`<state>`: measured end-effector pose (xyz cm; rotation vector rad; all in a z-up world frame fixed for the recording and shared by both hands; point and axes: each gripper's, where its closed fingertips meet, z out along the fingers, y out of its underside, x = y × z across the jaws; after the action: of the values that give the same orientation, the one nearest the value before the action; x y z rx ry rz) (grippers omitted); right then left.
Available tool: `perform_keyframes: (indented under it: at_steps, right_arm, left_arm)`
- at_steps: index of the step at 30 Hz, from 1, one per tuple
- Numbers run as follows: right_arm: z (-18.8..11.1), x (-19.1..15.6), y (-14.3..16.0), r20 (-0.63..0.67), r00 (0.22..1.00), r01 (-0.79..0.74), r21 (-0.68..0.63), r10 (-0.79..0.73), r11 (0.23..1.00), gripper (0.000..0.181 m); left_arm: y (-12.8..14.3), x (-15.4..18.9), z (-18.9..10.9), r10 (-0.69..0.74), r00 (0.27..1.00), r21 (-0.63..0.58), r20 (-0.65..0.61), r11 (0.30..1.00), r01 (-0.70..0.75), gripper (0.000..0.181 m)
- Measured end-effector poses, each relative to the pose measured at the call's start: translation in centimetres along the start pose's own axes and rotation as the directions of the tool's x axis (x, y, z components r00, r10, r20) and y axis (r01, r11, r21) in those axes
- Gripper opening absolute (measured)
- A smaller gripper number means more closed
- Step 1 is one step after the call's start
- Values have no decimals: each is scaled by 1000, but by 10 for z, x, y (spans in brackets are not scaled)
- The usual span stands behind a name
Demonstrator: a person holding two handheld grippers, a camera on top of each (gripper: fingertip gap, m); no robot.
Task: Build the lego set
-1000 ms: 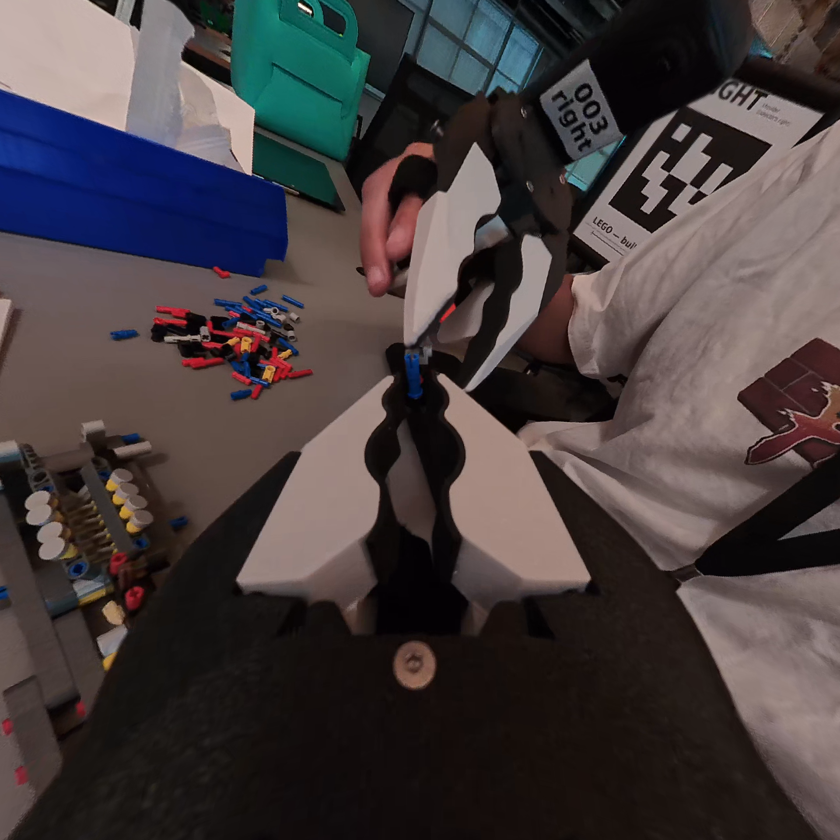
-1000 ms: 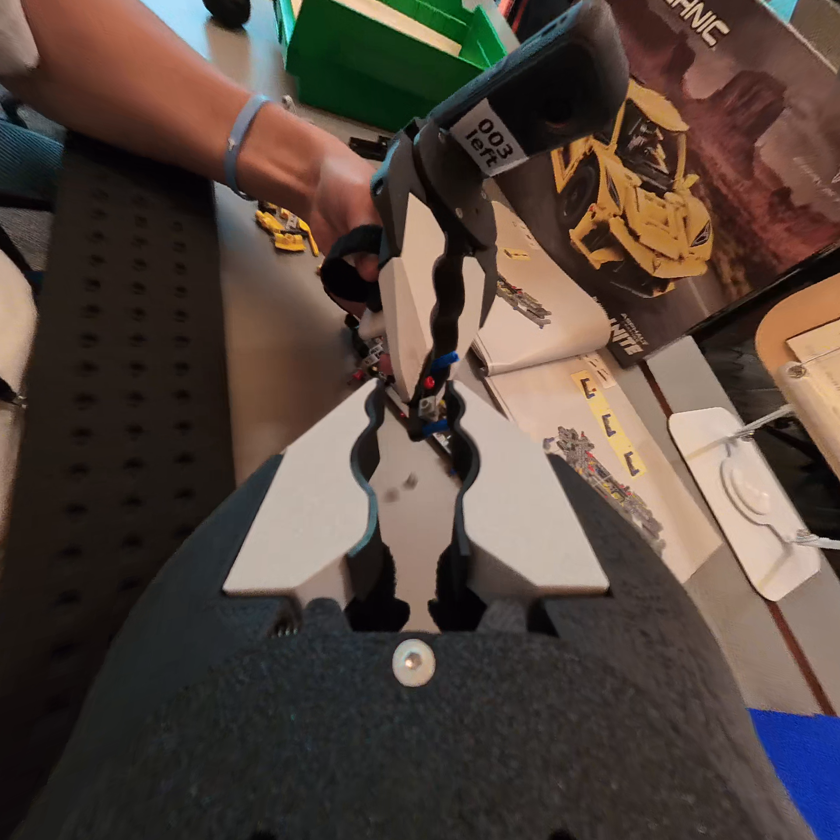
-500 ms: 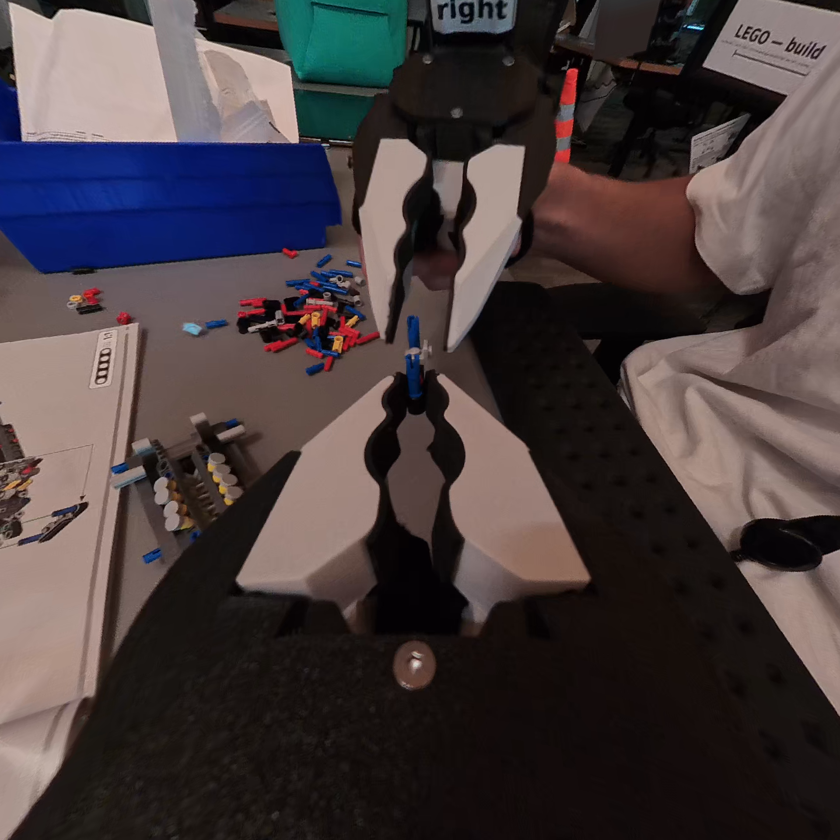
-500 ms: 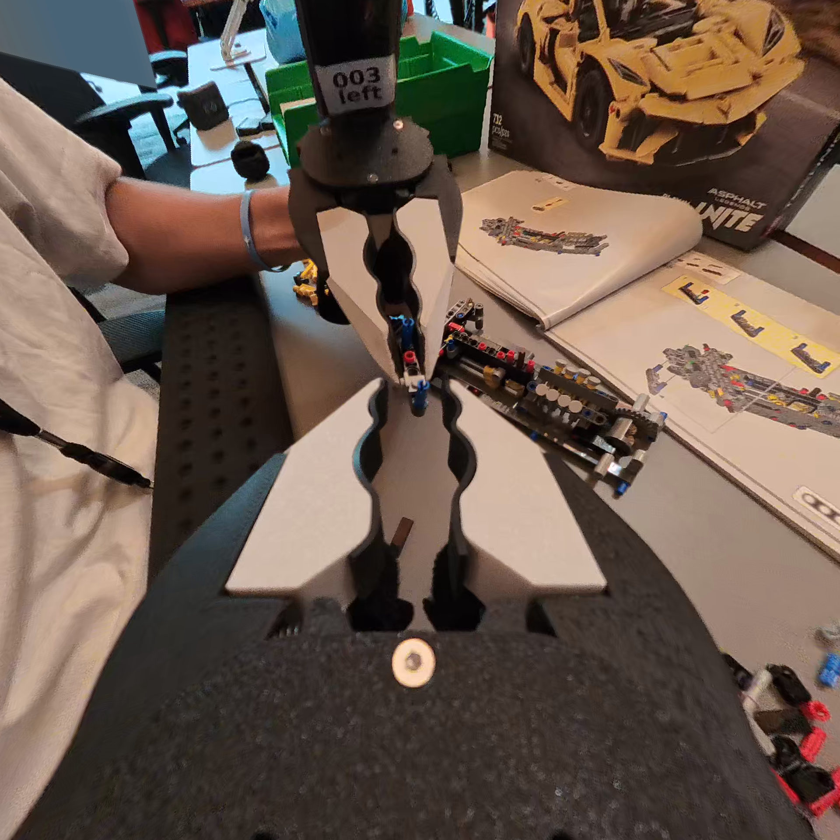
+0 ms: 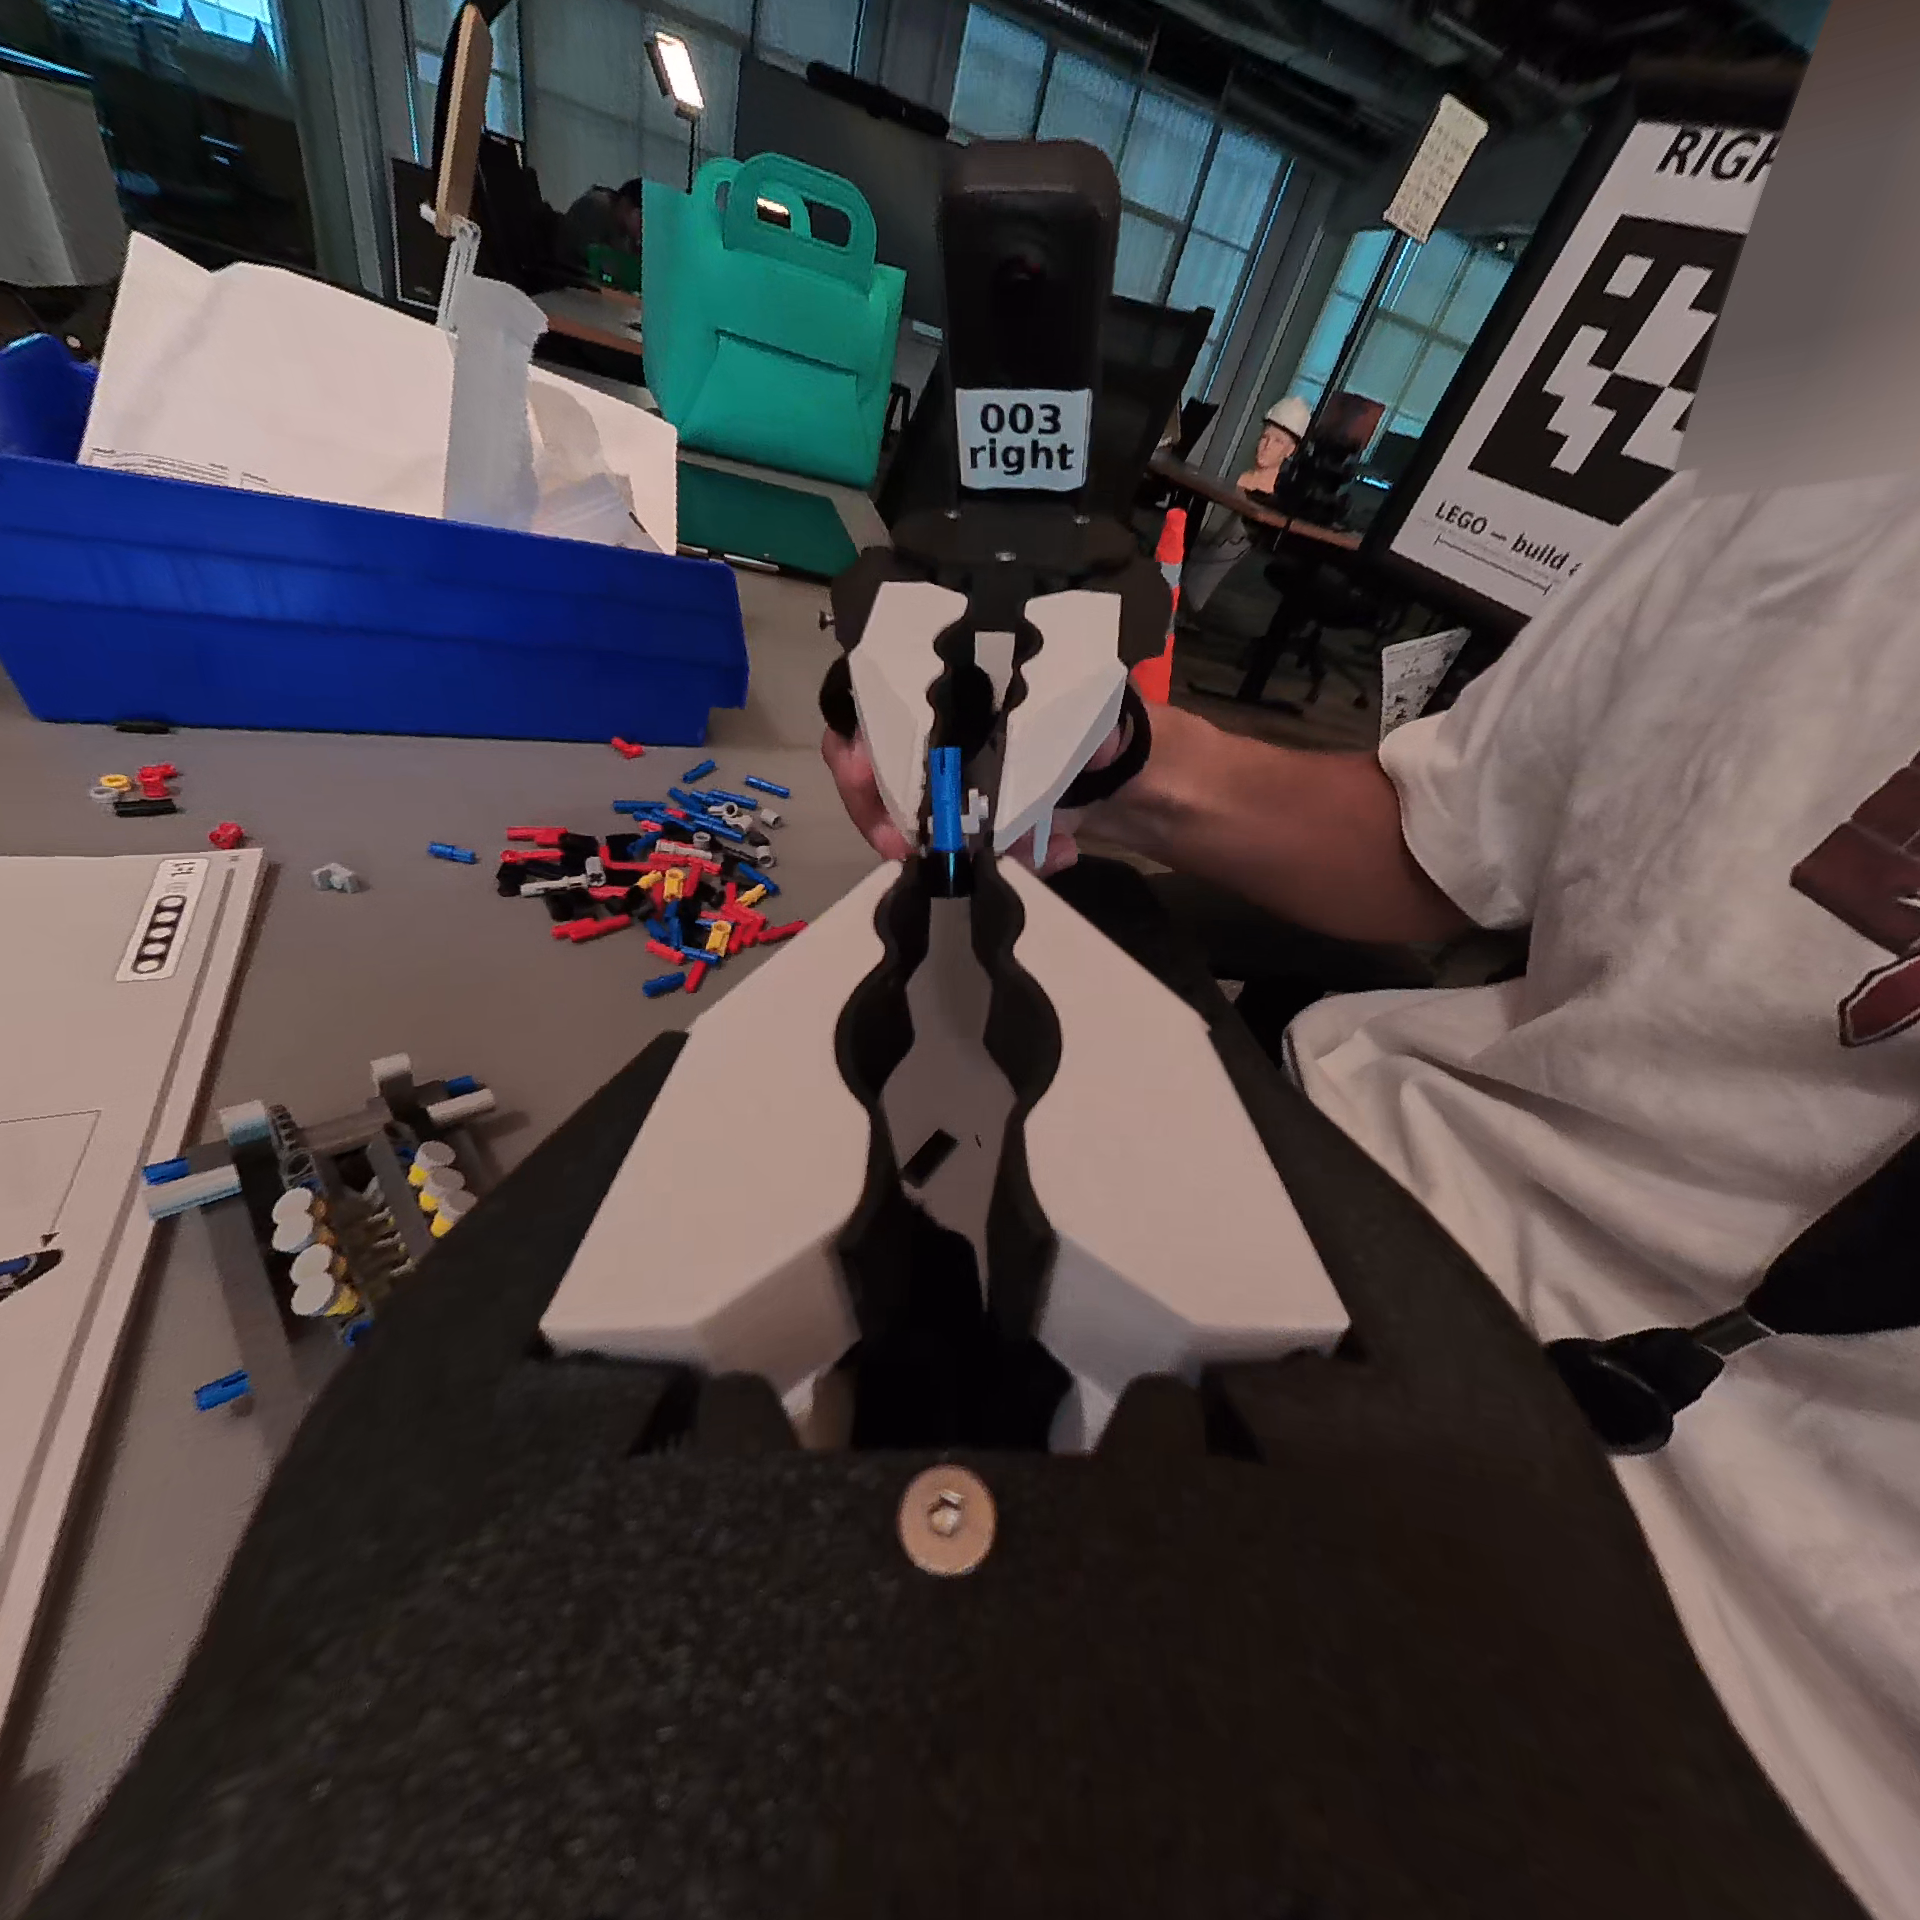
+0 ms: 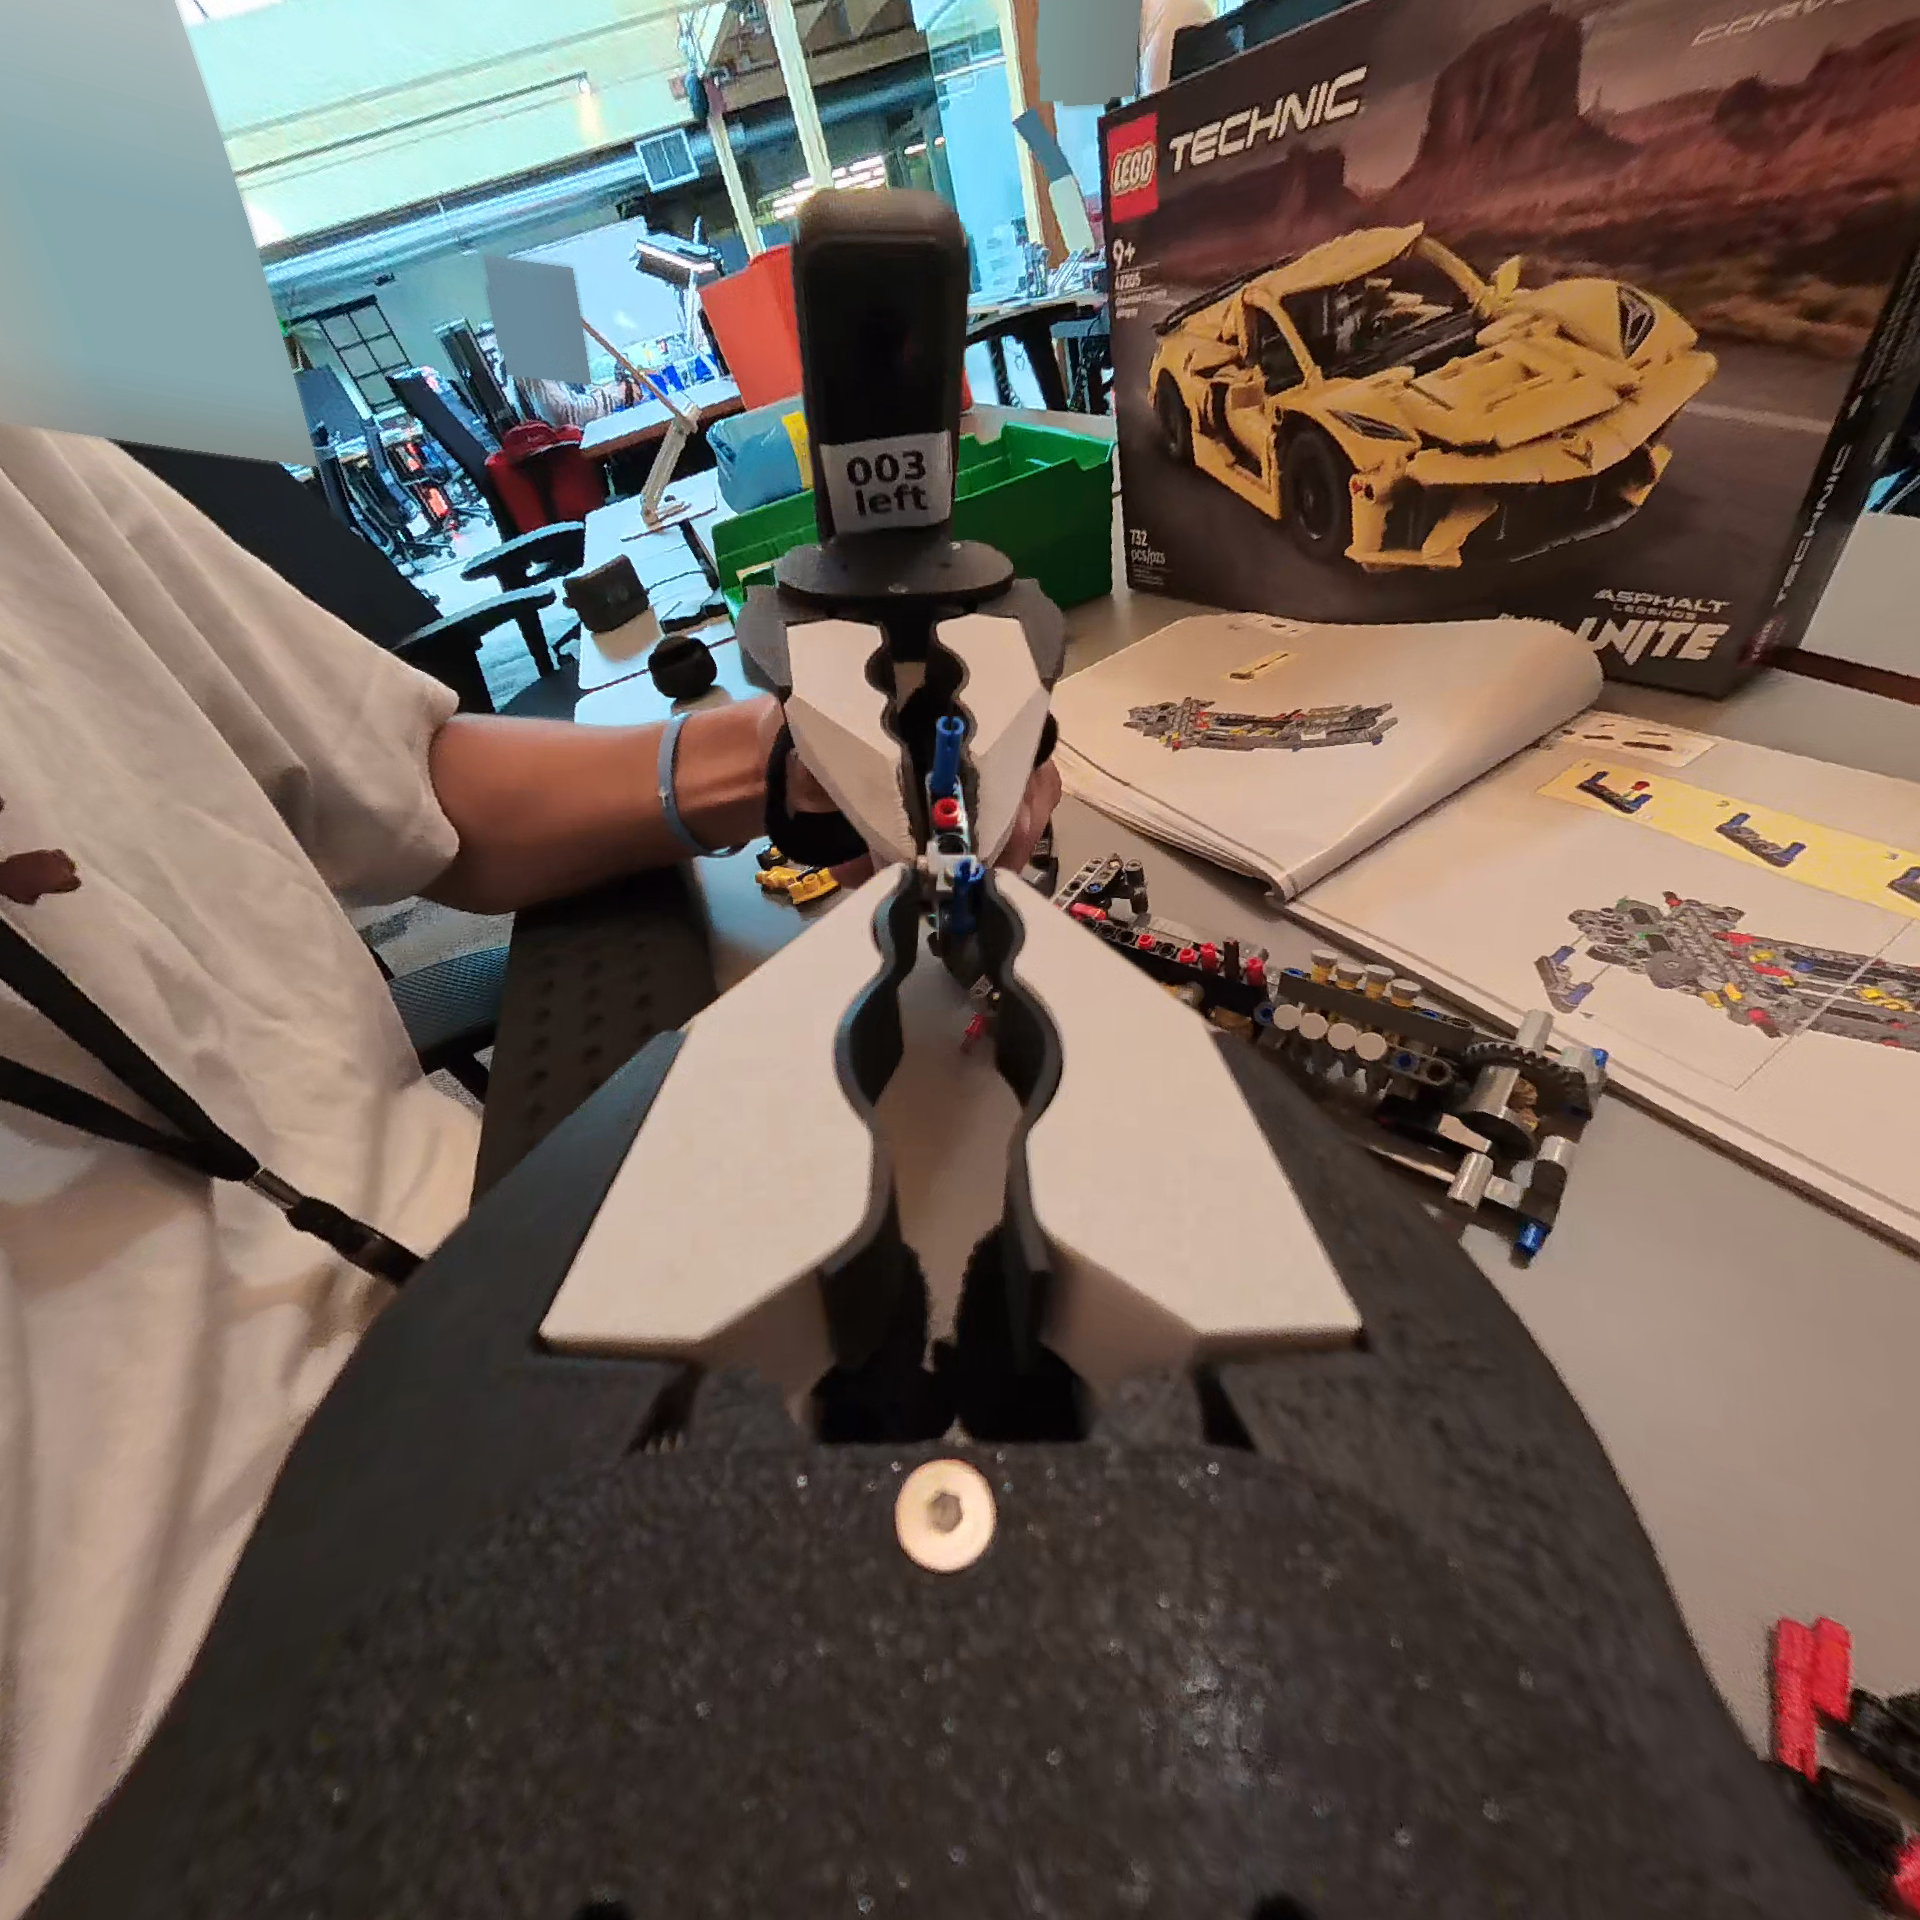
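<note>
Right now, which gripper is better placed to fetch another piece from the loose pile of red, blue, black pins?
Probably the right gripper: the pile lies close beside it, while the left gripper is clamped on the small black beam with blue pins.

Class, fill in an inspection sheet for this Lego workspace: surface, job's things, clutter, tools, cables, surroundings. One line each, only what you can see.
Surface: grey table, partly covered.
Job's things: small pin assembly held between both tools; part-built chassis; open instruction booklet; loose parts pile; set box.
Clutter: blue bin with white paper; green bin; teal bag.
Tools: left tool shut on the assembly; right tool tips at the assembly's other end, nearly closed.
Cables: nothing seen.
Surroundings: office chairs, windows, orange cone.
</note>
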<state>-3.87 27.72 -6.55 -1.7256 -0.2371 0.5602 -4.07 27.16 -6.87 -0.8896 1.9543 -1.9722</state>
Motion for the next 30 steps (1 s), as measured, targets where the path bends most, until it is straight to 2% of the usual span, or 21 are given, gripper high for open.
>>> perform_keyframes:
  at_steps: [30]
  right_arm:
    - [1, 0, -5, 25, 997, -77, 88, 75, 993, 10]
  left_arm:
    - [-5, -1, -1, -7, 1000, 13, 11, 1000, 7, 6]
